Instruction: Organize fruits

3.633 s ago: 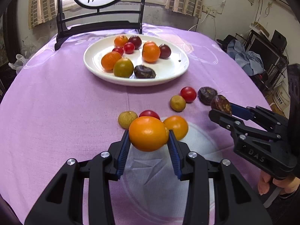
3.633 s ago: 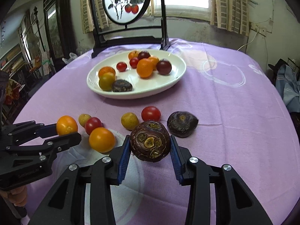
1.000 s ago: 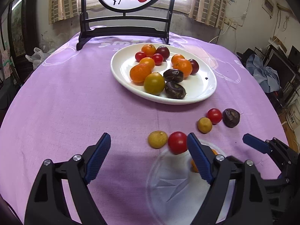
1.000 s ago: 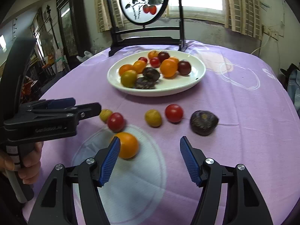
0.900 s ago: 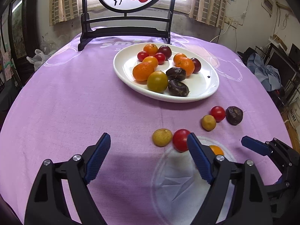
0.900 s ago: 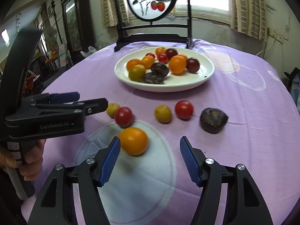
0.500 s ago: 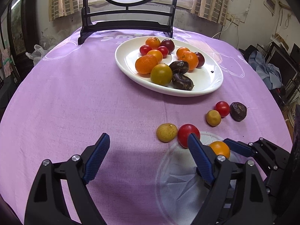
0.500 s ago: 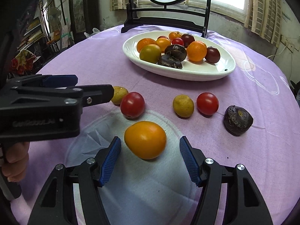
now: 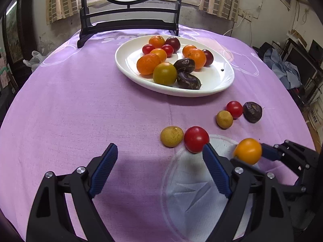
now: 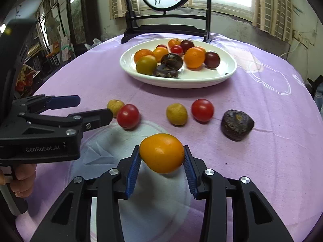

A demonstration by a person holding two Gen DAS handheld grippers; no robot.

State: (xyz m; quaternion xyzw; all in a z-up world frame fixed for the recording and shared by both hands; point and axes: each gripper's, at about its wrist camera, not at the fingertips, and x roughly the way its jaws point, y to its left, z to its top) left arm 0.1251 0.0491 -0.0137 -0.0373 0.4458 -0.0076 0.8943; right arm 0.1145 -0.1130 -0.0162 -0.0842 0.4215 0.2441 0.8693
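Purple tablecloth [image 10: 262, 104] on a round table, a white oval plate [image 10: 226, 74] of fruit at the far side.
Nearest the right wrist camera, the right gripper [image 10: 161, 158] is closing its blue pads on an orange citrus fruit [image 10: 162, 155], which both pads touch. To its left the left gripper [image 9: 159, 164] hovers with its fingers wide apart and empty, near a red tomato [image 9: 196, 139] and a yellow-brown fruit [image 9: 172, 136]. Good practice now: squeeze only until firm, lift straight up, carry over the rim, and lower into the bare patch at the plate's right.
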